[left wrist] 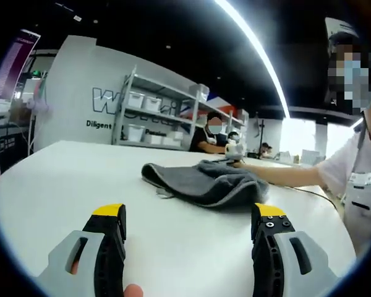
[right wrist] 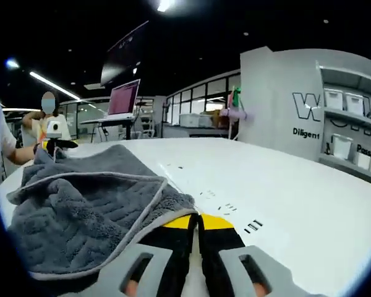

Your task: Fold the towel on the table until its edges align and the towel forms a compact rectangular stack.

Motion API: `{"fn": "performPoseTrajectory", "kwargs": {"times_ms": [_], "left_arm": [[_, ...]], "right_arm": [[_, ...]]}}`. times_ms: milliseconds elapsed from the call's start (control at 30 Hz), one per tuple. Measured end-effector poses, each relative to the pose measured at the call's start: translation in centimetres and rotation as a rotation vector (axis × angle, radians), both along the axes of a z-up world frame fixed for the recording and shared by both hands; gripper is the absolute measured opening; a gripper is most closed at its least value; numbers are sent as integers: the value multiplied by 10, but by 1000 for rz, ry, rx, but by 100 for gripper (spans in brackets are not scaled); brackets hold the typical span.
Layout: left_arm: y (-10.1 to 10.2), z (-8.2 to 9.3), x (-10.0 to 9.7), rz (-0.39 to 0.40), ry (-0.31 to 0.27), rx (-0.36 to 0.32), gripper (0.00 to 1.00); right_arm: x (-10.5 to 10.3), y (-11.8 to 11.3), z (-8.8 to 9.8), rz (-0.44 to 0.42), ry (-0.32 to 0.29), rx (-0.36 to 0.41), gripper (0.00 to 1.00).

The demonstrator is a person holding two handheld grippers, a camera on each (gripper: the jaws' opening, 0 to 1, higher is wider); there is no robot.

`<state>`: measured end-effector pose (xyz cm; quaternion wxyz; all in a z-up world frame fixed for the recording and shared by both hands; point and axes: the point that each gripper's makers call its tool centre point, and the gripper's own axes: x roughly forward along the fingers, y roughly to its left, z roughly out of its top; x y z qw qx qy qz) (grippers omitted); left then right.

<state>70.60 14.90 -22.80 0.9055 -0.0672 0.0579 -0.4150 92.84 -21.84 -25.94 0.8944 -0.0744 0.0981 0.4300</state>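
A grey towel [left wrist: 204,182] lies crumpled in a loose heap on the white table [left wrist: 80,173]. My left gripper [left wrist: 188,216] is open, its yellow-tipped jaws spread wide a short way in front of the towel and nothing between them. Across the heap, the right gripper [left wrist: 235,150] meets the towel's far edge at the end of a person's outstretched arm. In the right gripper view the towel [right wrist: 80,210] spreads to the left, and its hemmed corner runs into my right gripper [right wrist: 196,224], whose jaws are shut on it. The left gripper [right wrist: 54,137] shows beyond the towel.
A shelf unit [left wrist: 151,111] with white bins stands behind the table, with seated people [left wrist: 213,133] next to it. A person in a white shirt [left wrist: 358,179] stands at the table's right. A cable [left wrist: 309,192] lies on the table. A laptop [right wrist: 125,99] stands on a raised stand.
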Motion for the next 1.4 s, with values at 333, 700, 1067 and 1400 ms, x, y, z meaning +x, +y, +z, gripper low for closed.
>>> {"fn": "performPoseTrajectory", "kwargs": {"times_ms": [333, 700, 1067, 1400], "left_arm": [[0, -3, 2, -1, 13, 11, 80], [1, -3, 3, -5, 9, 14, 79], [1, -1, 3, -4, 12, -3, 79], [-3, -3, 0, -8, -3, 32, 79]], "right_arm": [[2, -26, 15, -132, -31, 91, 18], [-73, -77, 24, -309, -68, 149, 27], [-202, -96, 47, -338, -87, 346, 38], [-288, -68, 51, -238, -65, 393, 58]]}}
